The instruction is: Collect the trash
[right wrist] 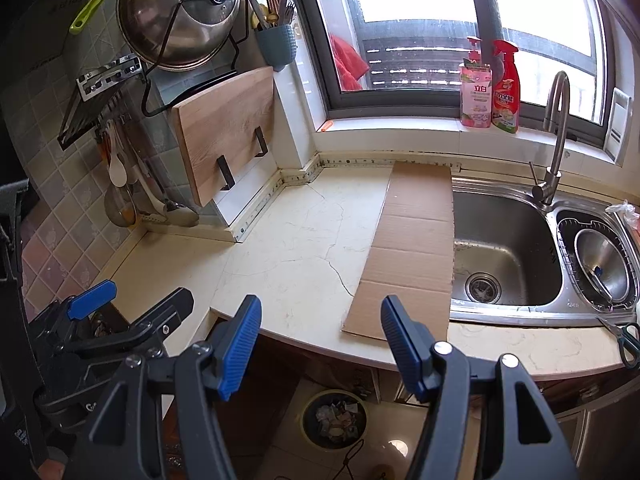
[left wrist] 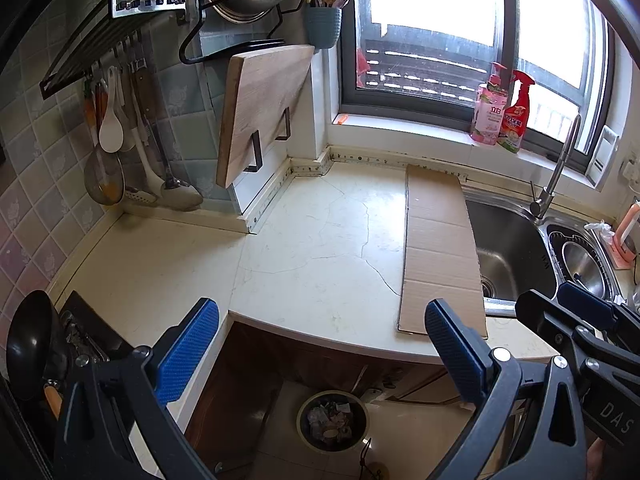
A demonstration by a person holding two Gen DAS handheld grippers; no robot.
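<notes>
My left gripper [left wrist: 320, 350] hangs with its blue pads spread wide and nothing between them, out past the counter's front edge. My right gripper [right wrist: 320, 344] sits just beside it, jaws likewise parted and empty (each one shows at the edge of the other's camera). Below both, on the floor in front of the cabinets, stands the bin [left wrist: 332, 420], with scraps of trash [right wrist: 335, 416] already lying inside. Ahead, on the pale cracked counter [left wrist: 312, 240], a long strip of cardboard [left wrist: 440, 256] lies flat, its far side running along the rim of the steel sink [right wrist: 504, 248]. Scissors [right wrist: 624, 334] rest on the counter at my right. On the windowsill behind the tap, a pink bottle [right wrist: 475, 92] and a red spray bottle [right wrist: 506, 88] stand touching.
</notes>
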